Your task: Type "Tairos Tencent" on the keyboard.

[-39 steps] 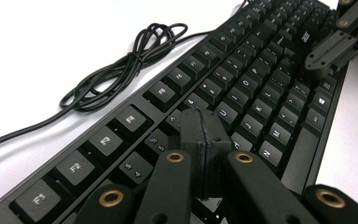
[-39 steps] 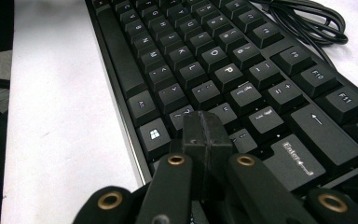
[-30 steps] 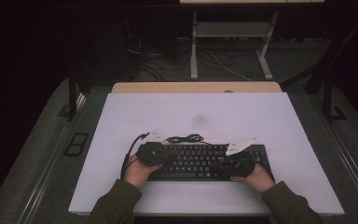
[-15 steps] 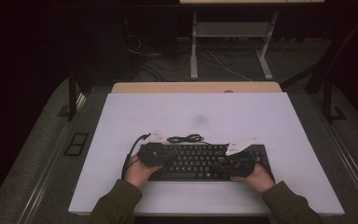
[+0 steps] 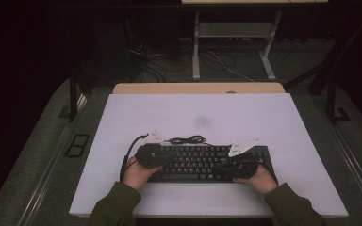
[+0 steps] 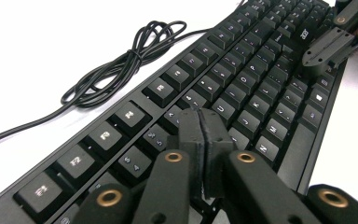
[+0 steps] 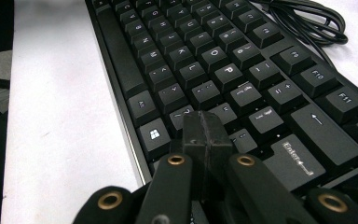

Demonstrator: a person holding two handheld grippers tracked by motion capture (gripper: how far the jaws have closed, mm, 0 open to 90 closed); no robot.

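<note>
Your left hand-held gripper (image 6: 200,140) and right hand-held gripper (image 7: 204,140), both pressed closed and empty, have barely shifted, poised just above the keyboard (image 5: 202,162): key-pressing seems underway.

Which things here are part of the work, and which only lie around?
In use: keyboard, left gripper, right gripper, both with jaws closed over the keys.

Lying about: coiled cable, bare white table.
</note>
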